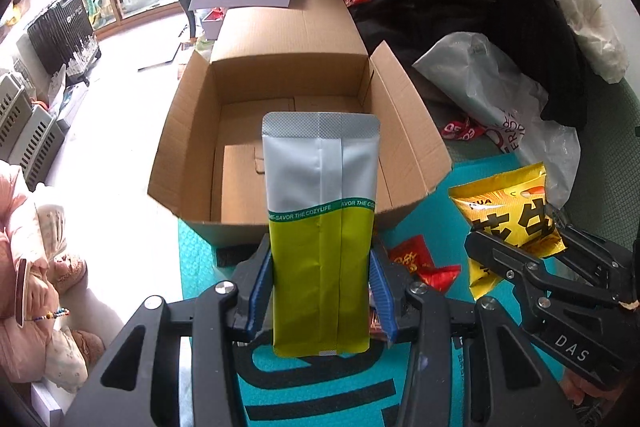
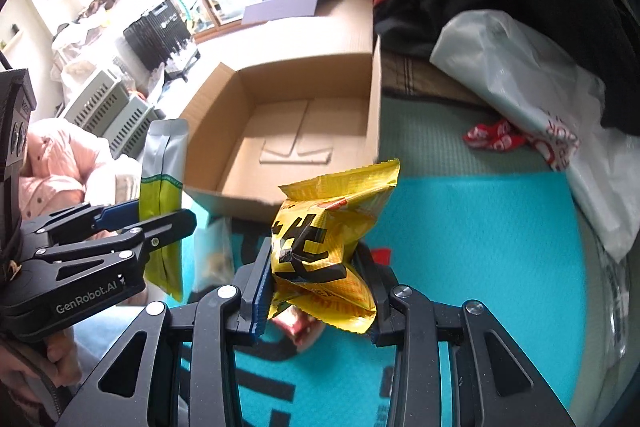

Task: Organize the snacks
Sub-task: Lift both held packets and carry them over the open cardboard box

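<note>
The left gripper (image 1: 320,279) squeezes a green and silver pouch (image 1: 320,211) just in front of the open box (image 1: 288,95). The right gripper (image 2: 316,287) squeezes a yellow bag (image 2: 328,247). Move each over the box, go low, then let go gently

An open brown cardboard box (image 1: 288,115) stands on the teal foam mat (image 2: 480,247). Before it, the left hand-held gripper (image 1: 320,287) holds a tall silver-and-green foil pouch (image 1: 320,227) upright. To its right, the right hand-held gripper (image 2: 316,287) holds a crumpled yellow snack bag (image 2: 328,247). A white plastic bag (image 1: 500,107) lies right of the box, with dark clothes (image 1: 480,7) behind it.
</note>
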Action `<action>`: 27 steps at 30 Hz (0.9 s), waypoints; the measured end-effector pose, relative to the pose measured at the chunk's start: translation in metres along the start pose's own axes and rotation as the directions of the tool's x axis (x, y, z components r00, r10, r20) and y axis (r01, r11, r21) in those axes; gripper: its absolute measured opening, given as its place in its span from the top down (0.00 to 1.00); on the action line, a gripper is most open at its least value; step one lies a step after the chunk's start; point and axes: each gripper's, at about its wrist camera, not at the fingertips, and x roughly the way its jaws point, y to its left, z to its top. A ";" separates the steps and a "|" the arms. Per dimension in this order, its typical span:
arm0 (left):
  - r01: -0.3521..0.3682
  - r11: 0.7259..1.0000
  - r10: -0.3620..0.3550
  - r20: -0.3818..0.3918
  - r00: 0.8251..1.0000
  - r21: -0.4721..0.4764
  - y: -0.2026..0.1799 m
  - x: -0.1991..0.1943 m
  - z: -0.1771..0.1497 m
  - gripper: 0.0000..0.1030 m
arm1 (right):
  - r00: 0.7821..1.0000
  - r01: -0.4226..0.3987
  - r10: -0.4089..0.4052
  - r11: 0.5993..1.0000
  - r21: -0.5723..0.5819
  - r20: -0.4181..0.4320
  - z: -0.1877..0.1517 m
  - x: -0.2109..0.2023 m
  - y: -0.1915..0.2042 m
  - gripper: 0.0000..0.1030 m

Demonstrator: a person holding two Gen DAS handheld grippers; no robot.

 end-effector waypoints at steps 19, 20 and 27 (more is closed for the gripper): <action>0.014 1.000 -0.015 0.026 1.000 0.024 0.044 0.069 0.095 0.58 | 0.998 0.052 -0.052 0.999 0.014 0.027 0.109 0.072 -0.002 0.65; 0.013 1.000 -0.013 0.023 1.000 0.026 0.047 0.074 0.098 0.58 | 0.998 0.054 -0.055 0.998 0.018 0.030 0.113 0.075 -0.002 0.65; 0.012 1.000 -0.012 -0.007 1.000 0.019 0.065 0.102 0.113 0.58 | 0.995 0.090 -0.091 0.995 0.033 0.028 0.137 0.100 0.000 0.65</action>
